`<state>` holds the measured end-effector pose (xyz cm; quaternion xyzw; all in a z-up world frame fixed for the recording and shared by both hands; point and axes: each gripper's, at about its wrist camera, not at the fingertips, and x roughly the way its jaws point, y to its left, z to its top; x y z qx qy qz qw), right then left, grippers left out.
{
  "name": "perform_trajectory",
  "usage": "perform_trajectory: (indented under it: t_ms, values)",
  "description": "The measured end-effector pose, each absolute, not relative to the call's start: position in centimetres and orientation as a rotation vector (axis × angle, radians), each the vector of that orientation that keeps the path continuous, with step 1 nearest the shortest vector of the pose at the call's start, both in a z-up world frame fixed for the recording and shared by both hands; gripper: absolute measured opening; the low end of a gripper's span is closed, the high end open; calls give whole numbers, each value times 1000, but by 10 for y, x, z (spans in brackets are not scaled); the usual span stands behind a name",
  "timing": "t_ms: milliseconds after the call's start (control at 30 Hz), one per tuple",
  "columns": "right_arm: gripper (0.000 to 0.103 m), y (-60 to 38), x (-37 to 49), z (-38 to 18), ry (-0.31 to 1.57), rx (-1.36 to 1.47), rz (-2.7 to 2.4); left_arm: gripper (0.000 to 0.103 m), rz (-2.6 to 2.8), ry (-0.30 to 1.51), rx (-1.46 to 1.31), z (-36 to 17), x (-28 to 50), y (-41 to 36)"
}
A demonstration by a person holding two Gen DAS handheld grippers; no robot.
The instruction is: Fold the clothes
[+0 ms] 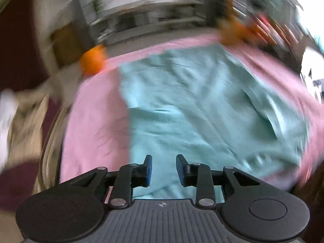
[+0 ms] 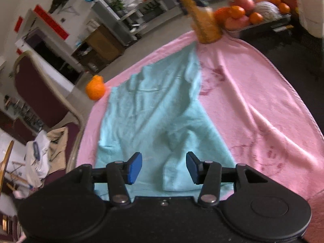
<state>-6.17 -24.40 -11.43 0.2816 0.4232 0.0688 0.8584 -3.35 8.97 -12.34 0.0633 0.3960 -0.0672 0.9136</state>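
A light teal garment (image 1: 192,105) lies spread and wrinkled on a pink blanket (image 1: 95,121). The left wrist view is blurred by motion. My left gripper (image 1: 164,168) hovers over the garment's near edge, open and empty. In the right wrist view the same teal garment (image 2: 154,117) lies on the pink blanket (image 2: 253,101), with a folded-over lump near its front. My right gripper (image 2: 164,167) is open and empty, just above that near part of the garment.
An orange fruit (image 2: 95,90) sits at the blanket's far left edge, also in the left wrist view (image 1: 93,60). A yellow-brown plush toy (image 2: 202,16) stands at the far edge. A tray of fruit (image 2: 249,14) is behind it. A maroon chair (image 2: 40,93) with clutter stands left.
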Motion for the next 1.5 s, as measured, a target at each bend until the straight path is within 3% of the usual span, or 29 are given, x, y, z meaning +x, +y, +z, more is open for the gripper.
perform_trajectory:
  t_ms: [67, 100, 133, 300, 467, 533, 600, 933, 1033, 1167, 1500]
  values:
    - [39, -251, -60, -126, 914, 600, 107, 21, -61, 848, 2, -125, -23, 116]
    - [27, -254, -59, -133, 930, 602, 88, 14, -21, 864, -54, -126, -18, 127]
    - [24, -255, -58, -138, 945, 593, 75, 14, 4, 876, -92, -128, -13, 135]
    - [24, -242, -45, -159, 1003, 474, 51, 13, -36, 898, -43, -141, 2, 113]
    - [24, -226, -37, -180, 1062, 281, 15, 11, 50, 1012, 187, -170, 12, 89]
    - [17, -216, -41, -187, 1083, 128, -1, 11, 91, 1045, 292, -175, 10, 83]
    - [17, -212, -46, -187, 1103, 49, 9, 11, 112, 1056, 314, -176, 7, 86]
    - [18, -217, -59, -162, 1089, 300, 113, 12, -106, 973, 45, -134, -32, 86]
    - [18, -200, -58, -164, 1106, 344, 219, 18, -210, 999, 94, -140, -39, 52]
    - [18, -174, -57, -178, 1142, 293, 311, 17, -263, 1053, 182, -159, -47, 26]
    - [17, -172, -66, -166, 1147, 243, 300, 18, -268, 1038, 147, -139, -43, 47]
